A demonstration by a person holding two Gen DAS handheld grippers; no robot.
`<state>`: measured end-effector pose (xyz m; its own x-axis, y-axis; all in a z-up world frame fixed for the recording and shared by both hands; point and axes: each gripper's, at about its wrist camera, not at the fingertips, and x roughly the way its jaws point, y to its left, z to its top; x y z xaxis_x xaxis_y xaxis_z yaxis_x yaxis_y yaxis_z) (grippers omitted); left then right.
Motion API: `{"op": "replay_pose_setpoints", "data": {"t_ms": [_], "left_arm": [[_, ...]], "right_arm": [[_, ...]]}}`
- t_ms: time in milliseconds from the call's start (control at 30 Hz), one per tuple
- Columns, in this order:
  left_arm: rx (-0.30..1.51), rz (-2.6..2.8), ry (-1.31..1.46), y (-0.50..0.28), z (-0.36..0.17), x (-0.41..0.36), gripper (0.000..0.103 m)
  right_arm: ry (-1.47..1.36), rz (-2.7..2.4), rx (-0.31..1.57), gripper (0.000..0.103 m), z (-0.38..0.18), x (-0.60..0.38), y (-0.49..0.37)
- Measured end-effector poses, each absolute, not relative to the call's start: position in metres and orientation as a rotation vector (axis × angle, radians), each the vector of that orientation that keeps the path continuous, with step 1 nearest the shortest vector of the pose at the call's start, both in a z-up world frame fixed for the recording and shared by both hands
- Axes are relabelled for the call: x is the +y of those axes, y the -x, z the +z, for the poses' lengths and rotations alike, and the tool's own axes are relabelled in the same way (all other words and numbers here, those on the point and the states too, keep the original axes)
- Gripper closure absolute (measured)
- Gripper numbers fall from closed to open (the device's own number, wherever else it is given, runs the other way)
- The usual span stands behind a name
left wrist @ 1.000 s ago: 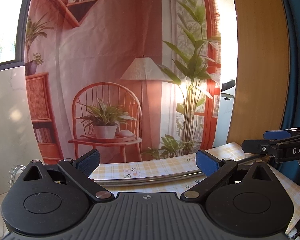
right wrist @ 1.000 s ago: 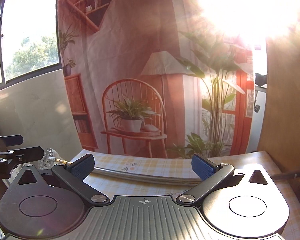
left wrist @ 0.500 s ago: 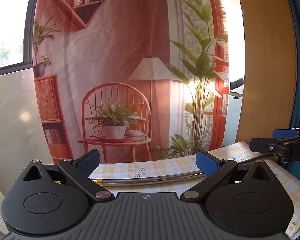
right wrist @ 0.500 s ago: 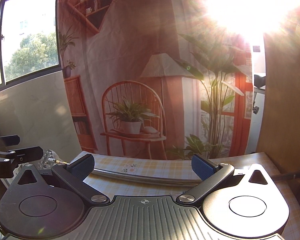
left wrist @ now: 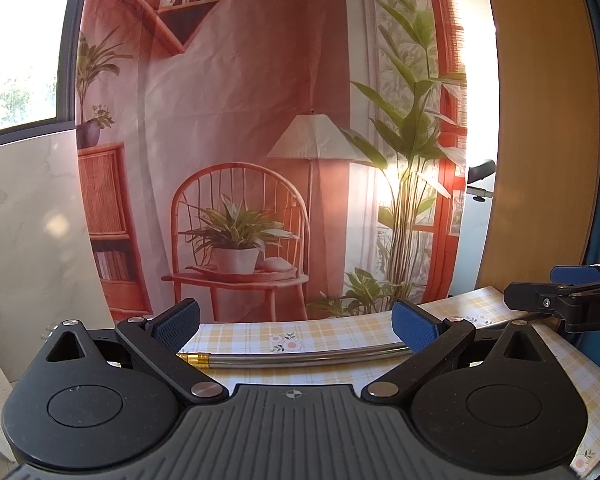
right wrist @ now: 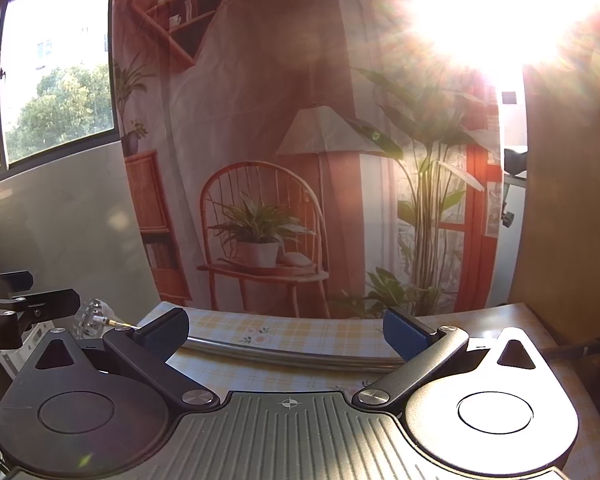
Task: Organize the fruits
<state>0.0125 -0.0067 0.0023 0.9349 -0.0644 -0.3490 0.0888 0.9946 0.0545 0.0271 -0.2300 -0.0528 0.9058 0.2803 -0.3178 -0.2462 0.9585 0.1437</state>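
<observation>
No fruit shows in either view. My left gripper (left wrist: 296,322) is open, its blue-padded fingers spread wide over the far part of a table with a yellow checked cloth (left wrist: 312,338), nothing between them. My right gripper (right wrist: 286,330) is open too, held above the same cloth (right wrist: 300,334). Each gripper appears in the other's view: the right one (left wrist: 560,300) at the right edge, the left one (right wrist: 24,304) at the left edge. A curved metal rod (left wrist: 300,358) with a gold end lies across the cloth ahead of both.
A printed backdrop (left wrist: 260,120) of a chair, lamp and plants hangs right behind the table. A wooden panel (left wrist: 540,140) stands at the right, a marble wall and window at the left. Strong sun glare (right wrist: 500,8) washes out the right view's upper right. A clear faceted knob (right wrist: 94,314) caps the rod's left end.
The left gripper's view has swung left and tipped slightly, so the backdrop shifted right and the rod's gold end came into sight. The right gripper has barely moved.
</observation>
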Motion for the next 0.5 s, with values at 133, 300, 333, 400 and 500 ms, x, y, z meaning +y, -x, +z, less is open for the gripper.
{"op": "replay_pose_setpoints", "data": {"t_ms": [133,300,333,400,500], "left_arm": [[0.355,-0.075,-0.062,-0.0126,0.0029,-0.0055,0.000],[0.354,-0.071,-0.052,-0.0117,0.0041,-0.0037,0.000],[0.352,-0.071,-0.051,-0.0114,0.0044,-0.0035,0.000],[0.349,-0.069,-0.052,-0.0104,0.0046,-0.0038,0.000],[0.348,-0.066,-0.054,-0.0096,0.0045,-0.0047,0.000]], "right_arm": [[-0.100,0.271,0.342,0.000,-0.0528,-0.2303,-0.0267],[-0.100,0.266,0.342,0.000,-0.0530,-0.2304,-0.0267],[-0.101,0.265,0.341,0.000,-0.0529,-0.2305,-0.0265],[-0.099,0.263,0.339,0.000,-0.0527,-0.2301,-0.0258],[-0.099,0.260,0.338,0.000,-0.0528,-0.2293,-0.0253]]}}
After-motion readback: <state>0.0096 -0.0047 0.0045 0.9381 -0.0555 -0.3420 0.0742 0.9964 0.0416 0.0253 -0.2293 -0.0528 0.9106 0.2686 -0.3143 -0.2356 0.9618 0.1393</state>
